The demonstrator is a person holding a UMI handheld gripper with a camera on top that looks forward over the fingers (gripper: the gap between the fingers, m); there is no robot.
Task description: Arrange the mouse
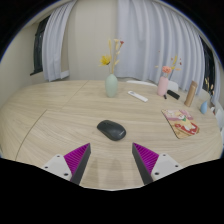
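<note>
Jaws (110, 160) open above wooden table (60, 125); mouse (111, 129) just ahead.

No legible text on anything here.

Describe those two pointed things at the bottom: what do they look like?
They are the gripper's two fingers: dark, wedge-shaped, tapering to tips. Each bears a magenta pad with fine ridges on its inner face. No cables, markings, hand or sleeve show.
</note>
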